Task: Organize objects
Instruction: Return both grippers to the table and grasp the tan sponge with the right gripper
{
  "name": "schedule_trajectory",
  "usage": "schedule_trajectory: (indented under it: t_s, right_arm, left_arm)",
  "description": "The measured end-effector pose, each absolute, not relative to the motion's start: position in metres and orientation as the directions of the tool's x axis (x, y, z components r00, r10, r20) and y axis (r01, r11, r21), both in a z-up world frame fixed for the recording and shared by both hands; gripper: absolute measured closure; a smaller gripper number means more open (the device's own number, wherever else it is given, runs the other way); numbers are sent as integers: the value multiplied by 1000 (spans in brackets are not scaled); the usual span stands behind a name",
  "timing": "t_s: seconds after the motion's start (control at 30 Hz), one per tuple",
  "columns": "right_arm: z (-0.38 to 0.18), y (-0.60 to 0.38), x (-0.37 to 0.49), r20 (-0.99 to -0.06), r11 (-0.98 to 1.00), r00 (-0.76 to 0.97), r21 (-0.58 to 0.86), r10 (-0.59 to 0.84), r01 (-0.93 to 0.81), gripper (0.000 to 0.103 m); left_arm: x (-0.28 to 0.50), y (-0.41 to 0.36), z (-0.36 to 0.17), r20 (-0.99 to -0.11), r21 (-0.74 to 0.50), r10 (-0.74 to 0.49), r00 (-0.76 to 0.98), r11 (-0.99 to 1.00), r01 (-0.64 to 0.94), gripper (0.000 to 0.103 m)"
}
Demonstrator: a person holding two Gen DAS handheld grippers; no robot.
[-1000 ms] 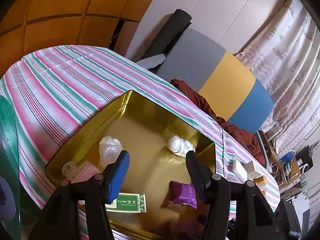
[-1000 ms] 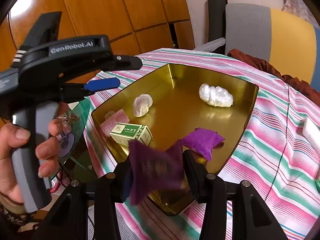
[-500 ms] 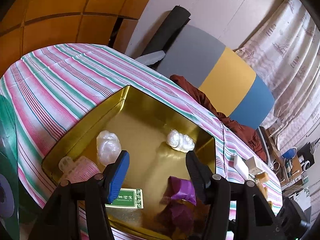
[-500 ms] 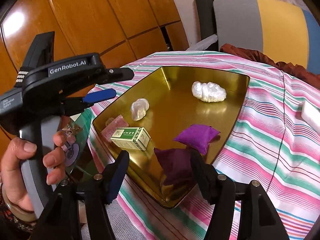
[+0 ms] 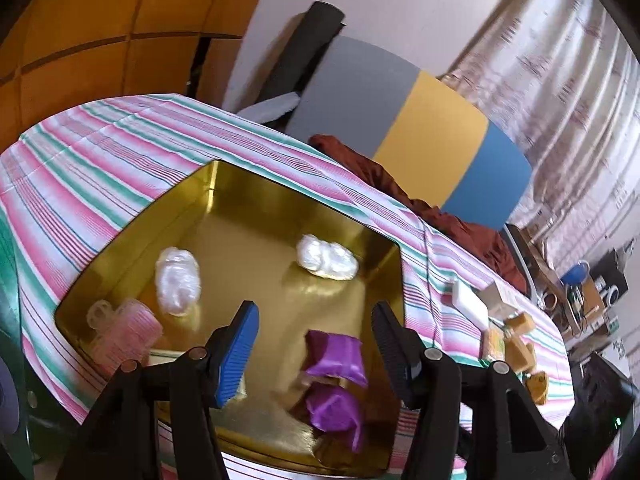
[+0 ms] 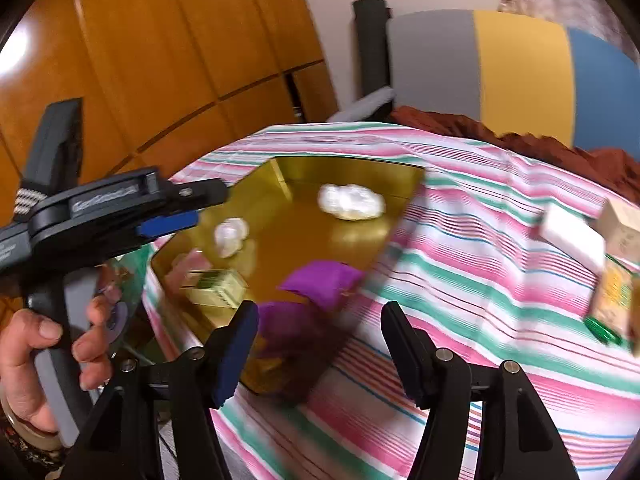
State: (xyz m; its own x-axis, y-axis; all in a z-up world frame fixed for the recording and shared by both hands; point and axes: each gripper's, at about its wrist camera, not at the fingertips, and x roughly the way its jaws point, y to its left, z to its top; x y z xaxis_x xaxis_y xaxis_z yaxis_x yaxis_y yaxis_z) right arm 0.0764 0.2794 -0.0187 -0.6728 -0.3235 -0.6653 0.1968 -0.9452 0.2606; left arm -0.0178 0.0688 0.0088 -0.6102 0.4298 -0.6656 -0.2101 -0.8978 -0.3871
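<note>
Hovering with fingers spread wide and empty, the left gripper (image 5: 314,344) and right gripper (image 6: 316,348) hang over a gold tray (image 5: 180,200) on the striped bench (image 5: 92,160). Two purple pouches (image 5: 336,360) lie at the tray's near edge, beside white bundles (image 5: 326,258), a pink roller (image 5: 124,332) and a green box (image 6: 214,288).

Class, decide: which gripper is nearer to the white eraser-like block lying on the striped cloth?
Right. The right gripper is over the cloth beside the white block; the left gripper hovers over the gold tray.
</note>
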Motion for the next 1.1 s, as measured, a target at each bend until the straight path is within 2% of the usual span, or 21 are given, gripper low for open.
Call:
schedule_trajectory:
  t_s: [0.27,0.47,0.57,0.7,0.97,1.07,1.1]
  right_arm:
    - [-36,347,96,-722,-975,-663,218,-197,52,38]
    - [-45,415,111,-769,-993,-639,94,-29,-69,38]
    - [-39,455,109,-756,-987,-648,17,90,-158,38]
    - [-29,506,101,-723,-962,-657,-33,211,-273,28]
    - [-49,549,72,-760,-954,-606,-60,234,-293,28]
    - [-62,554,68,-785,-958,-584,-41,207,-284,34]
    - [-66,554,68,-790,-960,-581,-35,197,-278,40]
  left_arm:
    - [3,101,6,-672,-366,480,-565,-877,-310,44]
    - [23,127,0,-680,-350,521,-516,-849,-395,44]
    - [34,138,-3,-681,-357,545,-489,-830,-428,44]
    - [46,153,-8,-690,-355,562,-456,-812,-463,44]
    - [62,178,-12,-720,-316,557,-414,-794,-520,44]
    - [66,188,-15,-733,-301,551,-400,-789,-536,43]
    - [67,192,-16,-738,-294,548,-394,-787,-542,44]
